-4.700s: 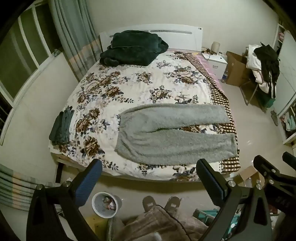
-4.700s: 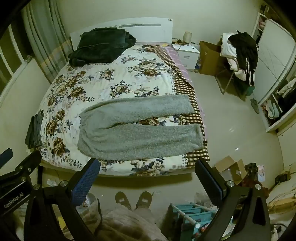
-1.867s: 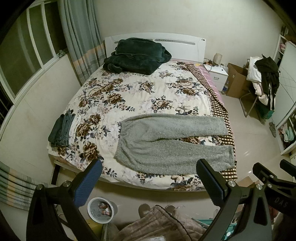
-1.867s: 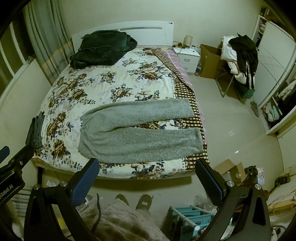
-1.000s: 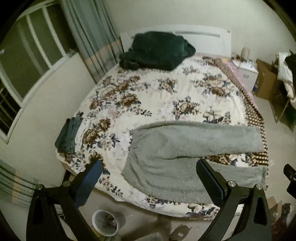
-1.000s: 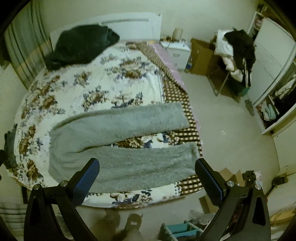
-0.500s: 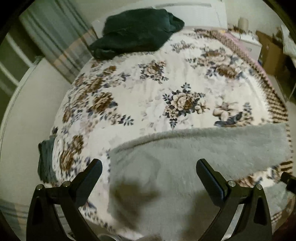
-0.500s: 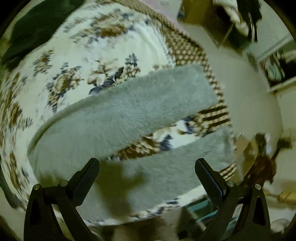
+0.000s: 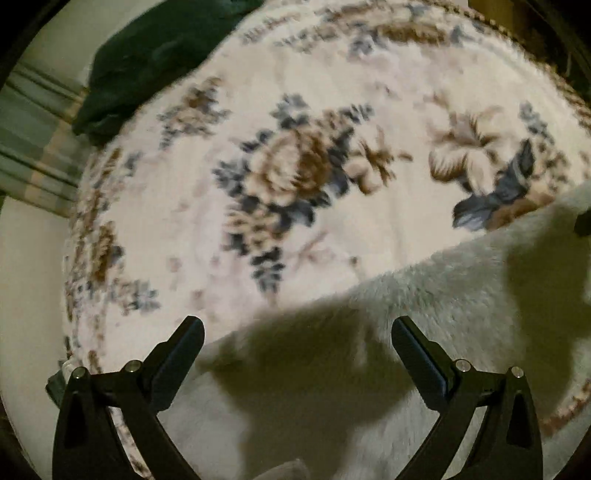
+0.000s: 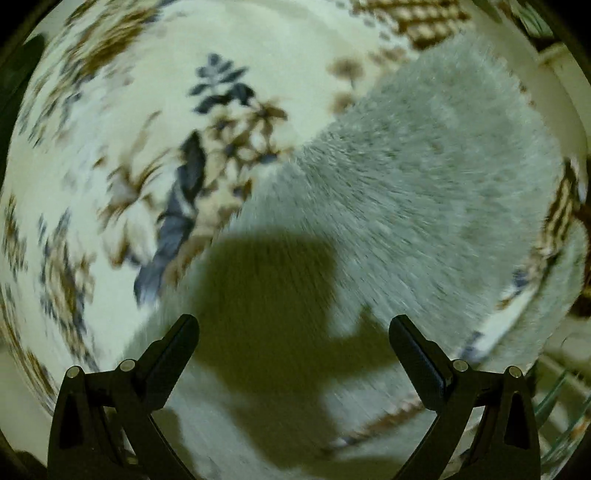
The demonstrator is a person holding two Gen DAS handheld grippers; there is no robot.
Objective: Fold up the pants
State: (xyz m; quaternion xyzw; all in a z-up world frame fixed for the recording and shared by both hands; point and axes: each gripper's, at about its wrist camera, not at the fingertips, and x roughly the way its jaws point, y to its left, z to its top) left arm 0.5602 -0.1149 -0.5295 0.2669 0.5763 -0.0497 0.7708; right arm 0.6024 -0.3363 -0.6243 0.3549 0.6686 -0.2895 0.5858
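Observation:
Fluffy grey pants lie flat on a floral bedspread, waist to the left, legs to the right. My left gripper is open and empty, just above the far edge of the pants near the waist end. My right gripper is open and empty, close above the far leg of the pants. Each gripper throws a dark shadow on the fleece. The near leg shows only as a sliver at the right in the right wrist view.
A dark green garment lies at the head of the bed. A striped curtain hangs at the left. The checked edge of the bedspread runs along the bed's right side.
Both grippers have dropped from standing height at the bed's foot to just above the pants. The views are now filled by fleece and bedspread. Both stay open.

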